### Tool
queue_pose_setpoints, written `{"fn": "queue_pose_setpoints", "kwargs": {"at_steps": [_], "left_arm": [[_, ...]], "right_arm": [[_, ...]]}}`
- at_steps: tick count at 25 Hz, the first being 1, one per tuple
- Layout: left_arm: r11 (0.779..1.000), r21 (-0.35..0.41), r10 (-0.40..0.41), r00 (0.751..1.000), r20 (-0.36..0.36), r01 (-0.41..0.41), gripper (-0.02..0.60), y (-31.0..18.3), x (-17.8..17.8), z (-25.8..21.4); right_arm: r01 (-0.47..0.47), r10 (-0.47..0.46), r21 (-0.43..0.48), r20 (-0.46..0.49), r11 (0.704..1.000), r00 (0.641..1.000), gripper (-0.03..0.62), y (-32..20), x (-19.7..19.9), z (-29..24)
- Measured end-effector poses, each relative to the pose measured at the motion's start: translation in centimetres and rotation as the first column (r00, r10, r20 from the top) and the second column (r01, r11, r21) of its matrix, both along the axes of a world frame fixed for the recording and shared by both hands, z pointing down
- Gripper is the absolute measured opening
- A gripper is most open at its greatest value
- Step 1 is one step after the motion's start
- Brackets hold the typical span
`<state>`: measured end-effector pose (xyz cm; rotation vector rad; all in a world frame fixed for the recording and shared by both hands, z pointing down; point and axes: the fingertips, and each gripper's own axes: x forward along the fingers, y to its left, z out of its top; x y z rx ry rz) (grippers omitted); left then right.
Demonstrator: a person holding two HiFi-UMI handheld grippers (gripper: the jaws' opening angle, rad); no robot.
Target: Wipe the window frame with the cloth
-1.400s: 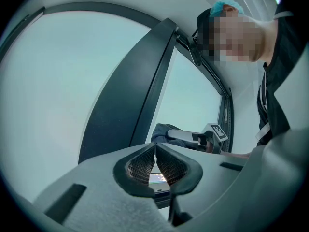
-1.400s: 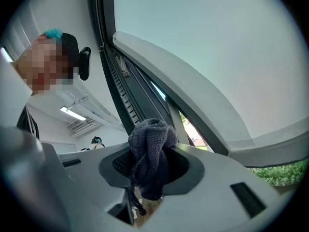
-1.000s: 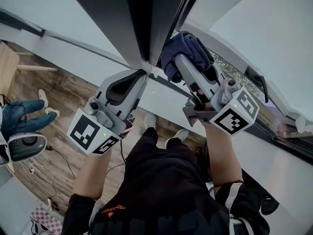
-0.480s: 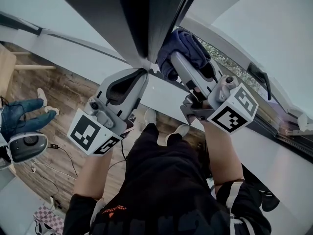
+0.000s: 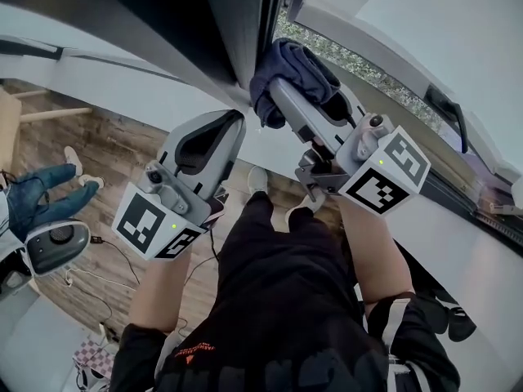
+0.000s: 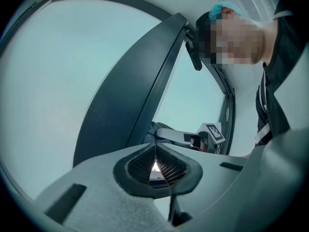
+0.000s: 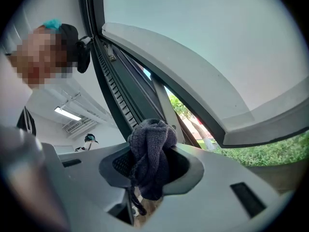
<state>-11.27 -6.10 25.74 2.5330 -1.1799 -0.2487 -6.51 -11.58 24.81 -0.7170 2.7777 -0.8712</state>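
The right gripper (image 5: pixel 280 93) has its jaws clamped on a bunched dark blue cloth (image 5: pixel 296 65), which fills the gap between them in the right gripper view (image 7: pixel 150 151). In the head view the cloth sits against the right edge of the dark window frame (image 5: pixel 242 31), low on the upright, and seems to touch it. The left gripper (image 5: pixel 234 122) has its jaws closed together with nothing between them (image 6: pixel 155 164), its tip just beside the same upright, left of the cloth. A wooden floor (image 5: pixel 106 158) lies below.
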Motion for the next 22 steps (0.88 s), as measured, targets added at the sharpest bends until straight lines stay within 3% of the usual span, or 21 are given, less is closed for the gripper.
{"fn": "queue_pose_setpoints", "kwargs": {"at_steps": [5, 12, 22], "left_arm": [[1.000, -0.018, 0.003, 1.000, 0.009, -0.003, 0.026, 0.4, 1.3, 1.2], [1.000, -0.031, -0.001, 1.000, -0.002, 0.001, 0.025, 0.5, -0.3, 2.0], [0.998, -0.061, 0.017, 1.000, -0.016, -0.018, 0.025, 0.6, 0.2, 4.8]], "right_arm": [[-0.010, 0.010, -0.018, 0.002, 1.000, 1.000, 0.118, 0.3, 1.1, 1.6], [-0.025, 0.025, 0.004, -0.044, 1.000, 0.999, 0.118, -0.1, -0.7, 2.9], [-0.062, 0.064, 0.016, -0.155, 0.998, 0.986, 0.118, 0.0, -0.7, 7.1]]}}
